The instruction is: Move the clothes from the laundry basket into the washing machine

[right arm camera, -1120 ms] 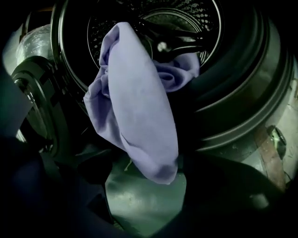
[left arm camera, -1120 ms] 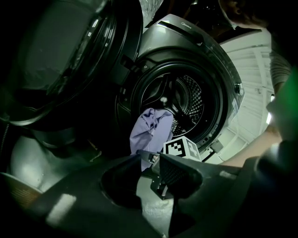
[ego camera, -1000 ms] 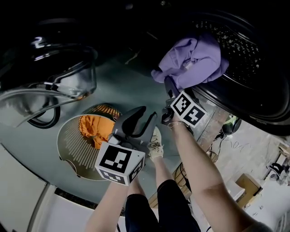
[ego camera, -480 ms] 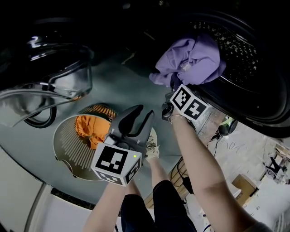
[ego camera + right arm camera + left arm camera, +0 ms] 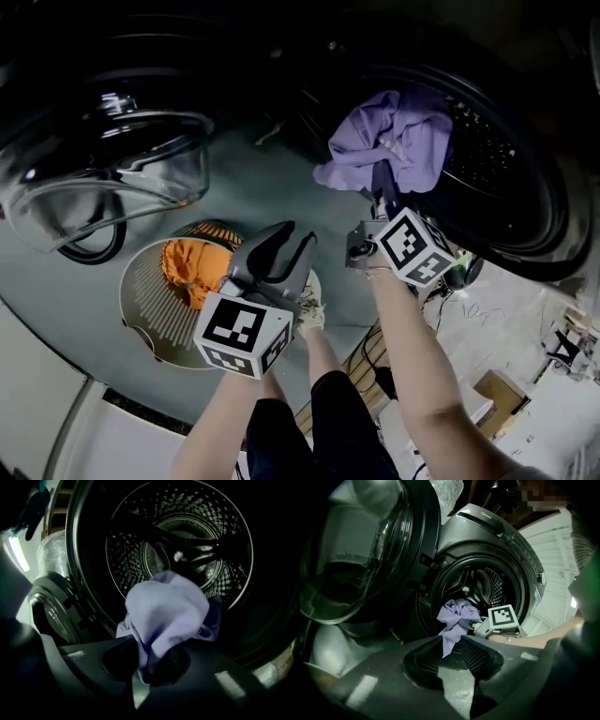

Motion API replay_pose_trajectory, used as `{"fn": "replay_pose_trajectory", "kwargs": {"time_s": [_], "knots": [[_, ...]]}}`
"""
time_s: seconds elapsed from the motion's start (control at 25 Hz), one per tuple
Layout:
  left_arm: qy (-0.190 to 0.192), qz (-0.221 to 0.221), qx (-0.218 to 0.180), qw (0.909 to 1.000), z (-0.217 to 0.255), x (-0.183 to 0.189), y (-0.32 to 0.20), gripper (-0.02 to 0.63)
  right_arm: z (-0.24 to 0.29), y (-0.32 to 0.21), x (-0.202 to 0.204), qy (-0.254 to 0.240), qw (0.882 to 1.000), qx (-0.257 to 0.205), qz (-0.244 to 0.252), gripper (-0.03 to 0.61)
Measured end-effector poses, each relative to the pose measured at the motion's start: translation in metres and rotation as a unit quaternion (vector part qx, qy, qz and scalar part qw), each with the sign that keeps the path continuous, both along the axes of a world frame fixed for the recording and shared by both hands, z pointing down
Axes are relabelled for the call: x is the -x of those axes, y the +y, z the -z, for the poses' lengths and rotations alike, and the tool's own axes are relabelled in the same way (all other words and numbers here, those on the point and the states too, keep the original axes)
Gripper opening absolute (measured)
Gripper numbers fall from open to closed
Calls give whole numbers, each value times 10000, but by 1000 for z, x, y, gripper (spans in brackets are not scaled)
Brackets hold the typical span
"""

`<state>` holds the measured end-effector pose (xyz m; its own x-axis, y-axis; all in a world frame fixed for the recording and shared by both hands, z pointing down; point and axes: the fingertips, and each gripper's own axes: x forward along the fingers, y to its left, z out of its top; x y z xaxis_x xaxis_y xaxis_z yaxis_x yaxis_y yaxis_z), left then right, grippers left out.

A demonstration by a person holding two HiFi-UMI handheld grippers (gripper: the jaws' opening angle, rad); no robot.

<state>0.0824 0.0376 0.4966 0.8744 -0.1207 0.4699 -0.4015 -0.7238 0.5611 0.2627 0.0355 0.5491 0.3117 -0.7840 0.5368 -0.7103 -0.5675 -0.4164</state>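
Observation:
A purple garment (image 5: pixel 389 141) hangs over the lip of the washing machine's drum (image 5: pixel 497 150). My right gripper (image 5: pixel 380 202) is just below it. Its jaws have just been closing and are now shut on a fold of that garment (image 5: pixel 168 606), which bunches up in front of the drum (image 5: pixel 187 536) in the right gripper view. My left gripper (image 5: pixel 281 239) stands open and empty over the laundry basket (image 5: pixel 141 309). An orange garment (image 5: pixel 192 267) lies in the basket. The left gripper view looks past its open jaws at the purple garment (image 5: pixel 457 616).
The washer's round glass door (image 5: pixel 112 169) hangs open at the left, above the basket. The person's legs and a shoe (image 5: pixel 319 300) are below the grippers. Cables and a cardboard box (image 5: pixel 502 384) lie on the floor at the lower right.
My right gripper has risen with the purple garment at the drum's mouth, and the cloth is bunched higher. The left gripper has barely moved.

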Motion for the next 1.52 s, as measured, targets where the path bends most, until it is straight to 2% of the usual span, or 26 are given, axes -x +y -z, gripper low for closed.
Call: {"fn": "replay_pose_trajectory", "kwargs": {"time_s": [0.24,0.48,0.72,0.84,0.88,0.96,1.0,1.12,1.16,1.24,1.52], "knots": [[47,-16,-40,10000,17,-6,-4,118,57,-14,-29,409,9984,-383,-108,44],[54,-62,-47,10000,25,-12,-3,118,88,-31,-63,686,9948,-681,-319,46],[69,-37,-43,10000,30,-13,-3,118,124,-37,-92,1133,9856,-1037,-710,44],[39,-98,-51,9999,28,-12,-1,118,124,-40,-98,1172,9855,-1005,-702,51],[31,-113,-50,9999,27,-12,-1,118,118,-40,-97,1087,9874,-945,-657,69],[28,-97,-39,9999,26,-11,-2,118,103,-39,-93,860,9916,-785,-569,218],[33,-88,-33,10000,26,-11,-2,118,96,-38,-91,752,9933,-694,-539,259],[33,-116,-37,9999,27,-10,0,118,76,-32,-81,457,9969,-386,-514,439],[28,-123,-40,9999,27,-10,0,118,70,-30,-78,386,9975,-284,-515,470],[27,-113,-41,9999,27,-9,0,118,63,-27,-72,254,9983,-160,-499,502],[39,-110,-60,9999,32,-2,3,118,57,-18,-50,9,9992,49,-397,532]]}}
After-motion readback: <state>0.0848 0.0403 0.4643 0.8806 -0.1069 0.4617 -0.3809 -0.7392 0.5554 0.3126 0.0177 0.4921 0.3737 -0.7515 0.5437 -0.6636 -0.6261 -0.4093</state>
